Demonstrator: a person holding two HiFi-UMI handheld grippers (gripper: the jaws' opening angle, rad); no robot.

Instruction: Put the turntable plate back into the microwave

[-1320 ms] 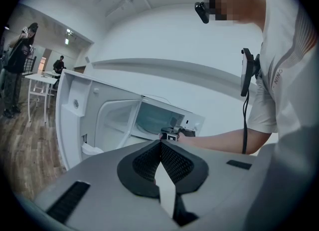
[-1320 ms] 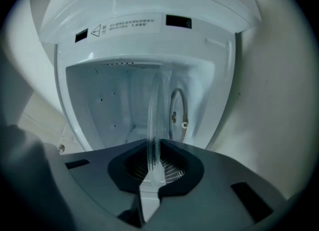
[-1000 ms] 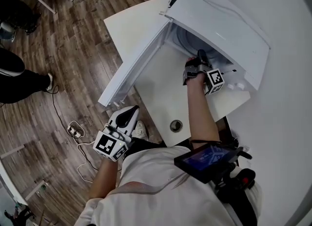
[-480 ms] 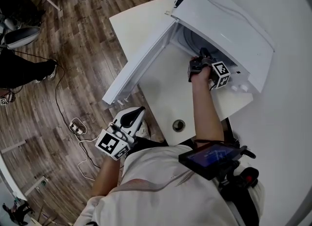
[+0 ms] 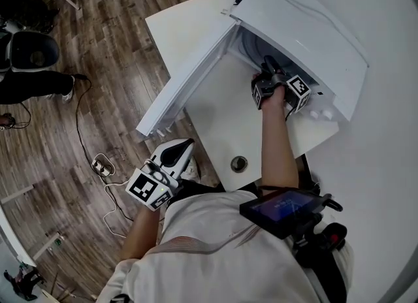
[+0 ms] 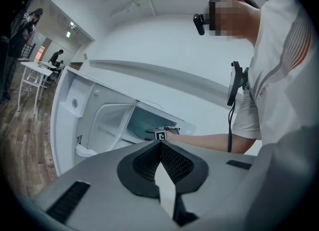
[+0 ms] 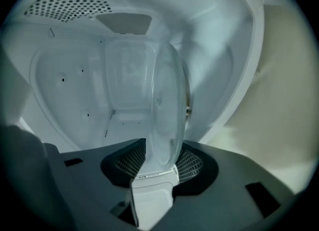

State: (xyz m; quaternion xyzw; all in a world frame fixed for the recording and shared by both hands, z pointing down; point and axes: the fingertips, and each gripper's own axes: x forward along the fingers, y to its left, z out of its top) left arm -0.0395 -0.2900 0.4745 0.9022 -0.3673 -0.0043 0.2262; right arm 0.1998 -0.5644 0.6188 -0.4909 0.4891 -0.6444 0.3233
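Note:
The clear glass turntable plate (image 7: 167, 110) shows edge-on in the right gripper view, inside the white microwave cavity (image 7: 75, 90). Its near rim sits between the pads of my right gripper (image 7: 162, 159). Those jaws have just been opening and now stand open, with a gap beside the rim. In the head view the right gripper (image 5: 269, 65) reaches into the mouth of the microwave (image 5: 307, 27), whose top hides the plate. My left gripper (image 5: 175, 153) hangs below the table edge, shut and empty; in its own view its pads (image 6: 172, 163) meet.
The microwave door (image 5: 186, 76) swings wide open to the left over the white table (image 5: 222, 122), which has a round cable hole (image 5: 239, 163). Cables and a socket strip (image 5: 101, 164) lie on the wooden floor. Another person (image 5: 32, 83) stands at far left.
My right gripper has pushed a little deeper into the microwave mouth. The left gripper has stayed where it was. The person at left has shifted.

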